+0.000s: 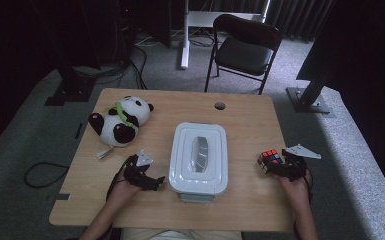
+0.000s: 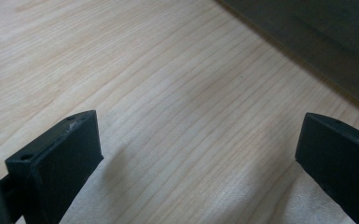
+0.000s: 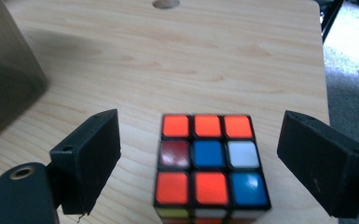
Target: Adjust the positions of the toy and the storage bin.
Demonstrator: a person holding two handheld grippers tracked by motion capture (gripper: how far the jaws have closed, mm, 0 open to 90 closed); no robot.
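Right gripper (image 1: 275, 165) at lower right of the high view, jaws spread wide around the cube (image 1: 271, 161), pads clear of it on both sides. In the right gripper view, cube (image 3: 208, 163) sitting on the table (image 3: 242, 60) at bottom centre, a gap of bare wood left and right between it and the black jaws. Nothing gripped, then: cube resting on its own weight. Likely either just set down or about to be taken; either way, centred between the jaws so a straight squeeze would catch two flat faces.

Left gripper (image 1: 147, 179) at lower left of centre in the high view, just beside the box's (image 1: 199, 157) left wall, jaws wide apart. In the left gripper view, bare table (image 2: 177, 93) between the two jaws and nothing held. Probably parked low near the box to steady it or reach its lid while the other hand works.

Box at centre of the table, white lid on, clear window in the top. Seemingly the place for the cube, hence set midway between both hands. Lid closed, so no way in yet.

Panda (image 1: 120, 120) at upper left of the table, lying on its side, well apart from both grippers. Chair (image 1: 245, 47) beyond the far edge, top centre.
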